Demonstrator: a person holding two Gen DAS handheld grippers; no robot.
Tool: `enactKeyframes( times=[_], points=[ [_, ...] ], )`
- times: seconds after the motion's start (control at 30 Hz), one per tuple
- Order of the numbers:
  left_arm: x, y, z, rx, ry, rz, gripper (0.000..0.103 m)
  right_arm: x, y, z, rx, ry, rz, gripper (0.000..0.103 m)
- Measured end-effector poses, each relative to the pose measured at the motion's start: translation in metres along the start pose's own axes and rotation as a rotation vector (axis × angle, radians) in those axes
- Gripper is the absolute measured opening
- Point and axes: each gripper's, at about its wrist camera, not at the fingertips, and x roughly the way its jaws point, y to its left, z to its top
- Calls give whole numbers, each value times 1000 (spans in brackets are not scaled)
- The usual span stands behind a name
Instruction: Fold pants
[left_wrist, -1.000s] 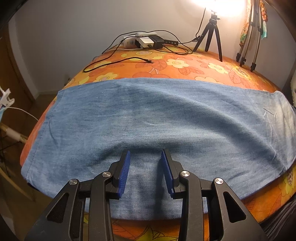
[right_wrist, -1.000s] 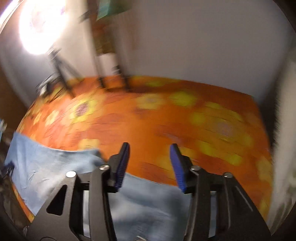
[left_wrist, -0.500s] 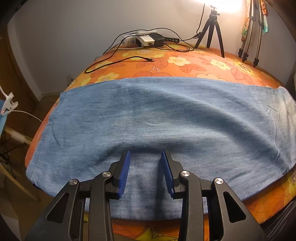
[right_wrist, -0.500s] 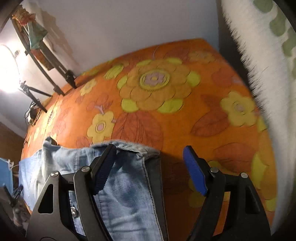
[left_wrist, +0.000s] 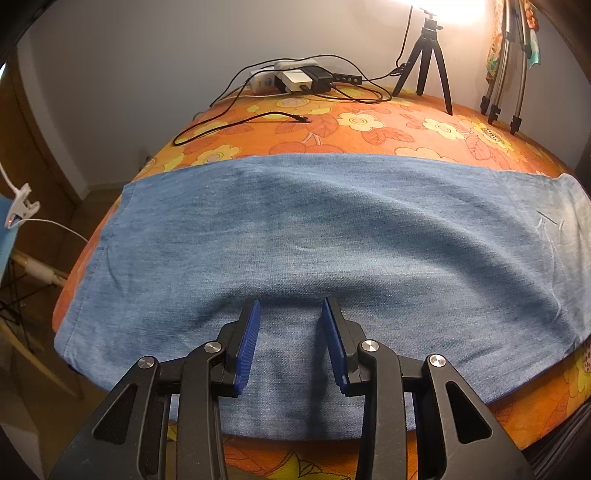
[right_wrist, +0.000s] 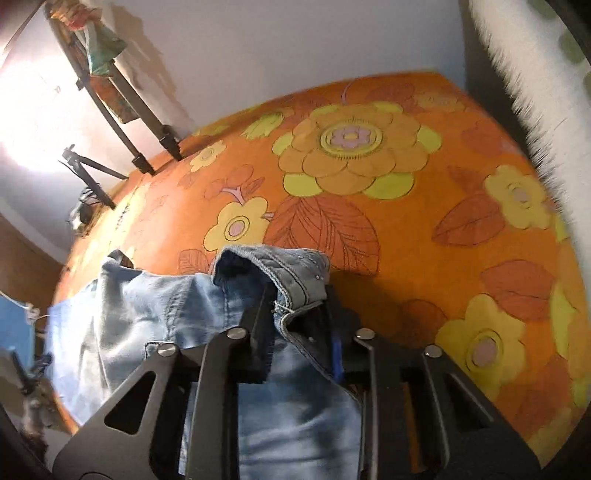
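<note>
Orange floral bedspread (left_wrist: 354, 122) covers the bed in both views, under white walls. Near the lower middle of the left wrist view, the left tongs (left_wrist: 290, 345) hang over the jeans (left_wrist: 314, 229) with their blue pads parted a little and only flat denim showing in the gap; they grip nothing. The jeans lie spread across the middle of that frame from edge to edge. Beyond them, toward the top, a loose black cable (left_wrist: 236, 123) curls on the spread, then a cluster of white and black chargers (left_wrist: 295, 77), and a small black tripod (left_wrist: 424, 59) stands at the upper right below a bright lamp glare.

At the bottom centre of the right wrist view, the right tongs (right_wrist: 301, 332) are closing on the bunched waistband (right_wrist: 284, 269) (the denim sits between the pads, pressed from both sides). Behind, a large flower pattern fills the upper middle, with stand legs (right_wrist: 147, 147) at upper left.
</note>
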Motion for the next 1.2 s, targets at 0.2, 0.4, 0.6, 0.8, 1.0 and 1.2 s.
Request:
enactKeyframes(
  times=[0.2,0.4,0.6,0.8,1.0,1.2],
  points=[
    [0,1,-1,7,-8,-9,34,-48,3,-5,9,-126,-197,17],
    [1,4,-1,6,-13,-21,34,-11,-4,5,8,10,-270,38],
    [-2,1,0,13,-4,-36,33,-56,0,1,25,-40,-266,42],
    [-21,3,-9,-22,-31,-69,33,-99,56,-25,-103,-43,-142,47],
    [-51,37,-27,-88,-68,-49,33,-94,135,-57,-247,8,-29,47],
    [-77,105,-56,-250,-88,-25,40,-90,228,-82,-414,28,64,47]
  ],
)
